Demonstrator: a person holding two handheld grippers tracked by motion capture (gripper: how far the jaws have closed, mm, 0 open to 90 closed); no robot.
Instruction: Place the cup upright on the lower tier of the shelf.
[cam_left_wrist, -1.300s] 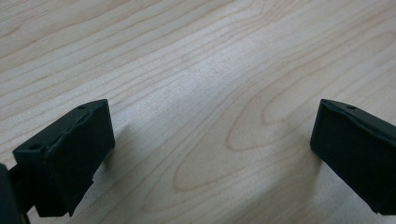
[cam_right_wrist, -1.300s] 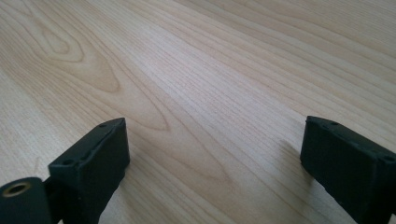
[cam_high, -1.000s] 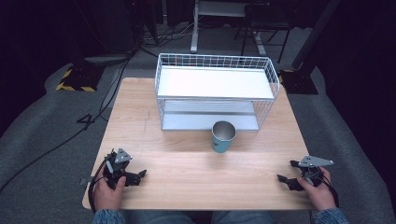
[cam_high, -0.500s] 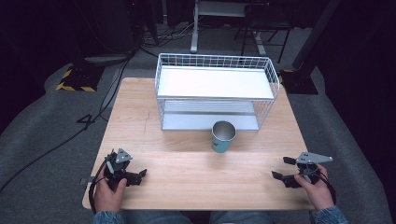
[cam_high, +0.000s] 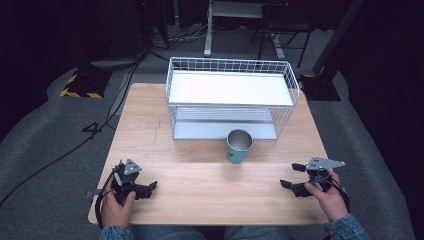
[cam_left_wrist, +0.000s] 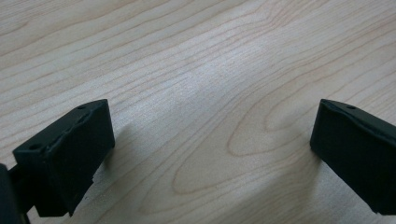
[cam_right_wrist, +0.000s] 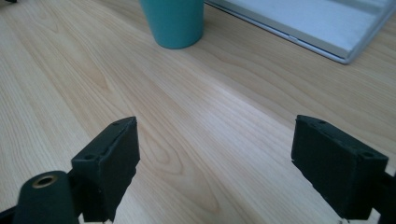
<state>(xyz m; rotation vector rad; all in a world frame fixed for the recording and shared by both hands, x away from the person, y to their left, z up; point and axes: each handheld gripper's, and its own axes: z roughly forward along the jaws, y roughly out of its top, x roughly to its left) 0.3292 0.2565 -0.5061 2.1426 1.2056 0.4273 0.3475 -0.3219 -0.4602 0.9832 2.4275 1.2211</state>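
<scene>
A teal cup (cam_high: 239, 146) stands upright on the wooden table (cam_high: 200, 190), just in front of a white wire rack (cam_high: 231, 95) that sits at the table's far middle. The cup is close to the rack's lower shelf; whether it touches cannot be told. The right gripper (cam_high: 295, 176) is held in the person's right hand (cam_high: 330, 197) near the table's near right corner, its jaws spread wide with only bare wood between them. It points inward, toward the table's middle. The cup lies well apart from it, farther up the table and to its left. In the right gripper view the cup's lower body (cam_right_wrist: 173, 21) shows at the top, ahead of the gripper (cam_right_wrist: 215, 161) and somewhat left of the gap between the jaws, with the rack's base (cam_right_wrist: 317, 23) at the upper right. The left gripper (cam_high: 150, 186) is held in the left hand (cam_high: 116, 205) near the near left corner, low over the wood, well apart from the cup. In the left gripper view its jaws (cam_left_wrist: 212, 154) also stand wide apart over bare wood grain.
</scene>
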